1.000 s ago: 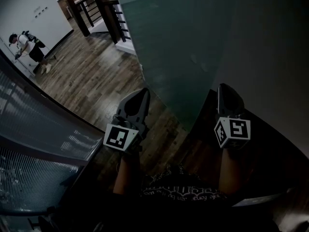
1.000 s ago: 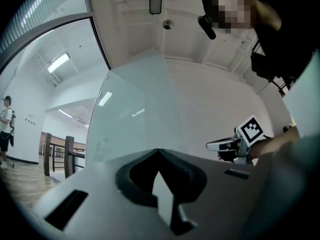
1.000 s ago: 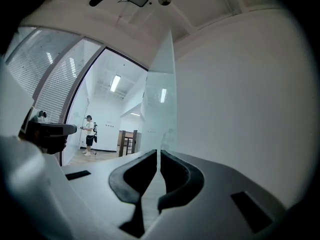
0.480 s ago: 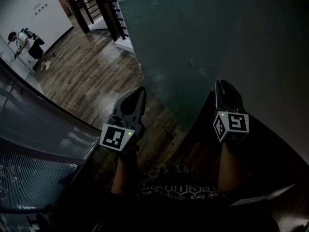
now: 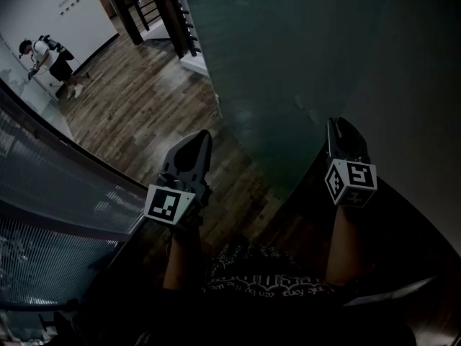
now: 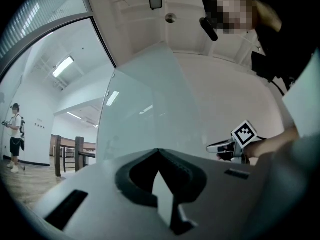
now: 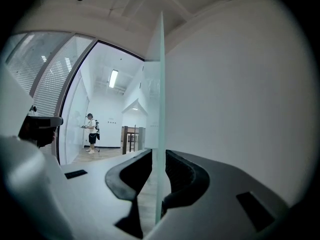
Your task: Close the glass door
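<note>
The glass door (image 5: pixel 288 71) is a tall frosted pane that stands ajar in front of me, with its free edge toward the white wall. My right gripper (image 5: pixel 340 130) is at that edge. In the right gripper view the pane's edge (image 7: pixel 159 109) runs straight between the jaws of the right gripper (image 7: pixel 155 156), which are shut on it. My left gripper (image 5: pixel 196 141) hangs left of the pane above the wood floor. It is shut and holds nothing, and in its own view the tips of the left gripper (image 6: pixel 159 154) meet in front of the glass door (image 6: pixel 145 114).
A white wall (image 5: pixel 425 121) stands close on the right. A curved glass wall with blinds (image 5: pixel 57 193) runs along the left. Beyond the wood floor (image 5: pixel 137 114) are a dark railing (image 5: pixel 166 13) and a person in a white shirt (image 5: pixel 50 60).
Both grippers keep their places against the door. The head view has shifted slightly, so the right gripper sits a little higher in the picture.
</note>
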Demonstrator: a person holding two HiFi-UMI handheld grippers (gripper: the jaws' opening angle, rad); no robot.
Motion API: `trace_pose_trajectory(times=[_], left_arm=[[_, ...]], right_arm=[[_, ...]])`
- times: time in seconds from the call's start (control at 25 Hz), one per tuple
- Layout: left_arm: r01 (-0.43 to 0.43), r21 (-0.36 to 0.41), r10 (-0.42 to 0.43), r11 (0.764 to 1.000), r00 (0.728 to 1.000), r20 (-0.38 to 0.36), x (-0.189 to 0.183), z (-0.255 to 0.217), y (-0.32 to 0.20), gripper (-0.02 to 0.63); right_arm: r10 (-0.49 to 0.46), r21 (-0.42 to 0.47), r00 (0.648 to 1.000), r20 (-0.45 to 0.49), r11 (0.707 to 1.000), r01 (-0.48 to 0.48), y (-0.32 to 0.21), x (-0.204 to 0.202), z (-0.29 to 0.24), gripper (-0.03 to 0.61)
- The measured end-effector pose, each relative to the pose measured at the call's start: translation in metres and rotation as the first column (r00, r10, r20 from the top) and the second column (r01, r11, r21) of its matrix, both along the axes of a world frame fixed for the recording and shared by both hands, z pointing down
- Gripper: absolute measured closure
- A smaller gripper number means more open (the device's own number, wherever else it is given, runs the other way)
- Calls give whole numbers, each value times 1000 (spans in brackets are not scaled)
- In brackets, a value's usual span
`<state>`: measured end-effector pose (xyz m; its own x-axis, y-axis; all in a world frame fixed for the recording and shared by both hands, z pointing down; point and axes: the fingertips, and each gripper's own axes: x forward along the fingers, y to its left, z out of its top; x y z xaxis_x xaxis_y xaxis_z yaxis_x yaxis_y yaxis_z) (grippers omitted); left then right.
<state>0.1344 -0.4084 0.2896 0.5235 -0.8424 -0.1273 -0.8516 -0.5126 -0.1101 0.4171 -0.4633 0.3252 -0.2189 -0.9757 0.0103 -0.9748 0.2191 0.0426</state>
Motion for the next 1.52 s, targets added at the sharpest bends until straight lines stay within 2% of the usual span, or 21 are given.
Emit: trace_pose_trajectory(times=[0.24, 0.68, 1.04, 1.52], left_arm=[[-4, 1, 4, 1000, 1000, -1, -1, 0, -6, 612], [-5, 3, 5, 1000, 1000, 3, 3, -1, -4, 612], [41, 10, -41, 999, 999, 2, -14, 4, 24, 612], [147, 15, -147, 989, 989, -7, -49, 12, 58, 612]], right_arm=[[2, -2, 999, 37, 1000, -2, 0, -2, 2, 512], [-34, -21, 999, 32, 999, 35, 0, -11, 2, 512], [-79, -16, 996, 29, 997, 80, 17, -31, 6, 512], [-168, -11, 986, 18, 986, 168, 33, -69, 12, 512]])
